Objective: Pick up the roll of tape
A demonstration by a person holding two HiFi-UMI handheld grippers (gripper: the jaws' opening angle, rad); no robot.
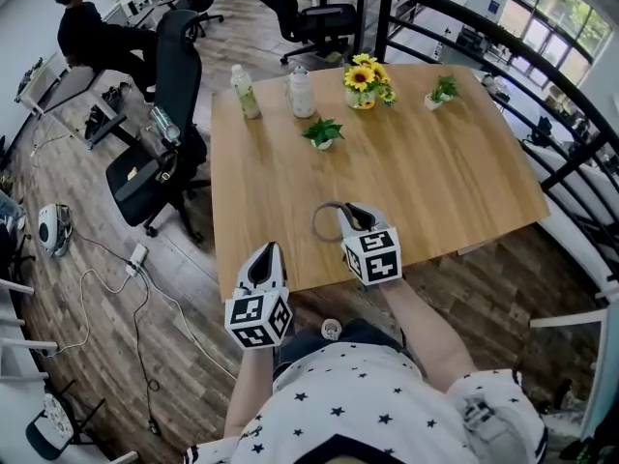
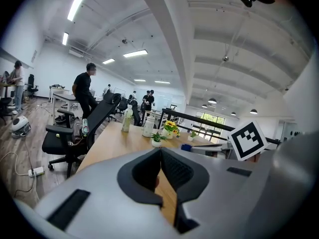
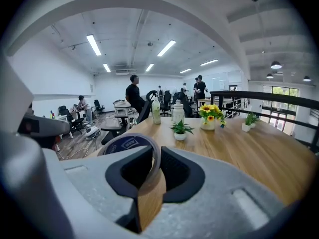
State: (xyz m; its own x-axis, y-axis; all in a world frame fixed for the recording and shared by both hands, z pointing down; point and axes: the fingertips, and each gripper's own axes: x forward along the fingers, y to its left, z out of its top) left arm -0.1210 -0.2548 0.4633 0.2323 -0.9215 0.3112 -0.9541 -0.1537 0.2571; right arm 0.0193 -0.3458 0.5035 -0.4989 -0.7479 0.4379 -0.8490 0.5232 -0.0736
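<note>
My right gripper [image 1: 350, 215] is shut on the rim of a roll of brownish tape [image 1: 327, 222], which hangs just above the near part of the wooden table [image 1: 464, 172]. In the right gripper view the tape [image 3: 130, 146] sticks out to the left of the jaws, its ring wall pinched between the dark pads at the right gripper [image 3: 153, 169]. My left gripper [image 1: 268, 260] hovers at the table's near edge, left of the right one. Its jaws [image 2: 160, 169] are closed together with nothing between them.
At the table's far side stand two bottles [image 1: 245, 92] [image 1: 303, 93], a small green plant [image 1: 322, 132], a sunflower pot [image 1: 364, 80] and another small plant [image 1: 441, 91]. A black office chair [image 1: 162, 153] stands at the left edge. A railing [image 1: 542, 114] runs along the right.
</note>
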